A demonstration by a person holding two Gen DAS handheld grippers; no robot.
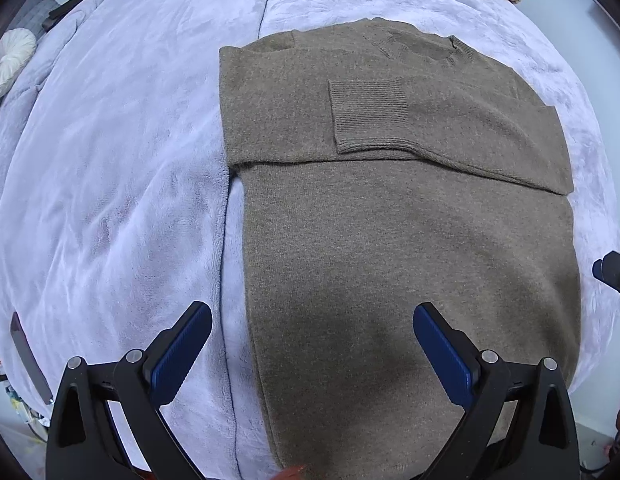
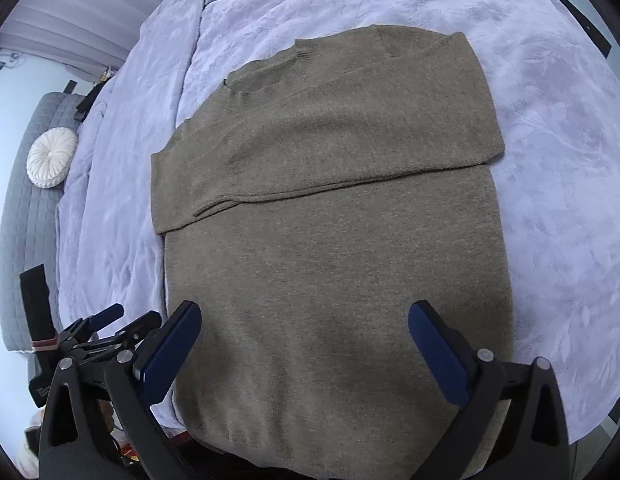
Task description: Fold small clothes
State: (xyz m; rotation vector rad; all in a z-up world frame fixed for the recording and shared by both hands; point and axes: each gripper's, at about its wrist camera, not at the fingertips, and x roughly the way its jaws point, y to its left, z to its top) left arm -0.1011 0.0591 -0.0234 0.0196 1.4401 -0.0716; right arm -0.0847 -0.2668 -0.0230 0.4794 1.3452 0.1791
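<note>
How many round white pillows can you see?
1. The round white pillow lies left of the sweater, beside the lavender blanket. Others may be hidden.

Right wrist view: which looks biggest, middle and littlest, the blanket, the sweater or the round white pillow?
1. Lavender blanket
2. Brown sweater, though it lies nearest the camera
3. Round white pillow, far off, so its true size is unsure
</note>
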